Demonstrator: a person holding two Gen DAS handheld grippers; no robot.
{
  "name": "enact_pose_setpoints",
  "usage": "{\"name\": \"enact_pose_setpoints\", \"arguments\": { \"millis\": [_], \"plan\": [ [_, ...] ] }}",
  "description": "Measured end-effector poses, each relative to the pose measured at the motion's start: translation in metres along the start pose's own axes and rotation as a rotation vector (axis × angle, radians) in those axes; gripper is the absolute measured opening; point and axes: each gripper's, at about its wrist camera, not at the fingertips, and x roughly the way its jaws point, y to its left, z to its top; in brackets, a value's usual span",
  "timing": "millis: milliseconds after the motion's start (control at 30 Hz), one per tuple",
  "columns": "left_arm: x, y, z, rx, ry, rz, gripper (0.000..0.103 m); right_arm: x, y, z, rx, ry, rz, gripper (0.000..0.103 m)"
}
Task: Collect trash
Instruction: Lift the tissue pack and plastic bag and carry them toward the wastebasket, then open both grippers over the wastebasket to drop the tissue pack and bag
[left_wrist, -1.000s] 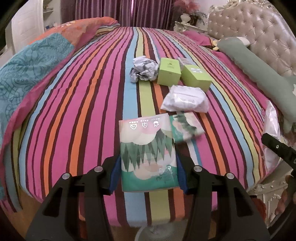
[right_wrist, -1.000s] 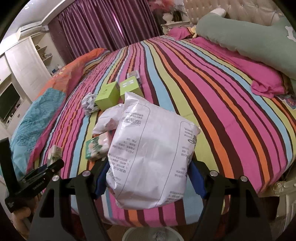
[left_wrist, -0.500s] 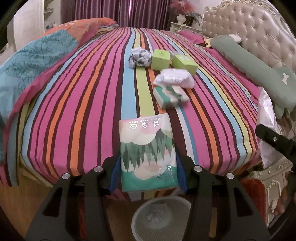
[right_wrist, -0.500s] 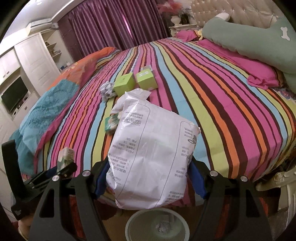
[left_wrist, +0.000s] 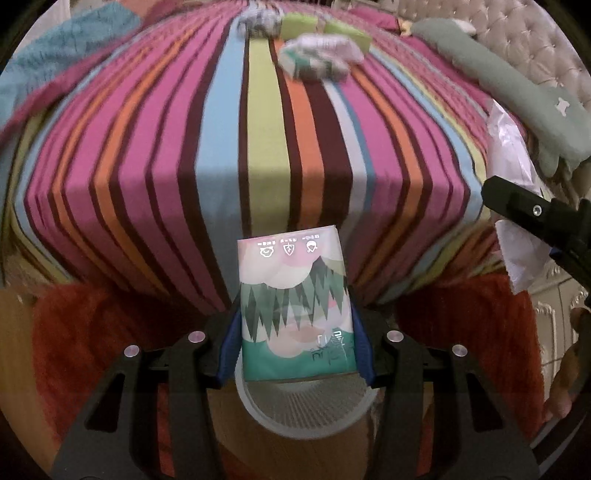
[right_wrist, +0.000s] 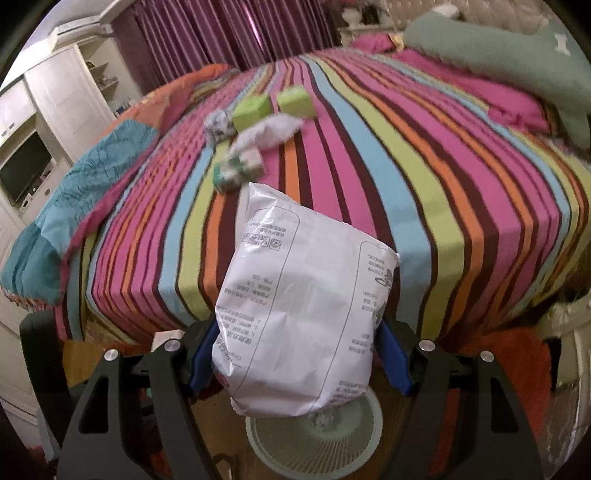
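Two grippers, two catches, and we are looking down past the foot of the striped bed (left_wrist: 266, 122). Our left gripper (left_wrist: 295, 328) has its blue pads pressed against both sides of a green tissue pack (left_wrist: 295, 310), held upright right above the rim of a white ribbed bin (left_wrist: 306, 410) on the floor. Our right gripper (right_wrist: 299, 350) is clamped partway on a white plastic bag (right_wrist: 303, 317) with printed text, the bag bulging between the jaws; below it sits the same bin (right_wrist: 314, 439), with a crumpled scrap visible inside. Up on the bed, more trash lies waiting: a second green pack (right_wrist: 238, 171), a white wrapper (right_wrist: 269, 131) just beyond it, two lime-green boxes (right_wrist: 273, 105) side by side, and a crumpled paper ball (right_wrist: 218, 125) to their left. A red rug (left_wrist: 92, 350) spreads around the bin. From the left view we glimpse the right gripper's black body (left_wrist: 532, 214) at the edge. Both views are blurred further up the bed.
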Motion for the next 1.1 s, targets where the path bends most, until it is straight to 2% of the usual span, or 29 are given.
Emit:
{"name": "enact_pose_setpoints", "arguments": {
  "millis": [133, 367, 600, 833, 933, 1100],
  "plan": [
    [0.018, -0.003, -0.011, -0.001, 0.075, -0.004, 0.050, 0.017, -0.006, -0.016, 0.048, 0.077, -0.017, 0.070],
    [0.052, 0.000, -0.027, -0.020, 0.207, 0.005, 0.050, 0.063, -0.018, -0.053, 0.110, 0.278, -0.037, 0.070],
    [0.094, 0.012, -0.040, -0.081, 0.375, 0.019, 0.050, 0.104, -0.028, -0.082, 0.176, 0.472, -0.027, 0.070],
    [0.131, 0.015, -0.060, -0.130, 0.533, 0.000, 0.050, 0.139, -0.042, -0.107, 0.259, 0.656, -0.042, 0.070],
    [0.143, 0.016, -0.065, -0.137, 0.585, 0.003, 0.050, 0.153, -0.045, -0.117, 0.287, 0.725, -0.059, 0.070],
    [0.154, 0.013, -0.069, -0.127, 0.629, 0.016, 0.051, 0.166, -0.044, -0.126, 0.292, 0.788, -0.087, 0.070]
  ]
}}
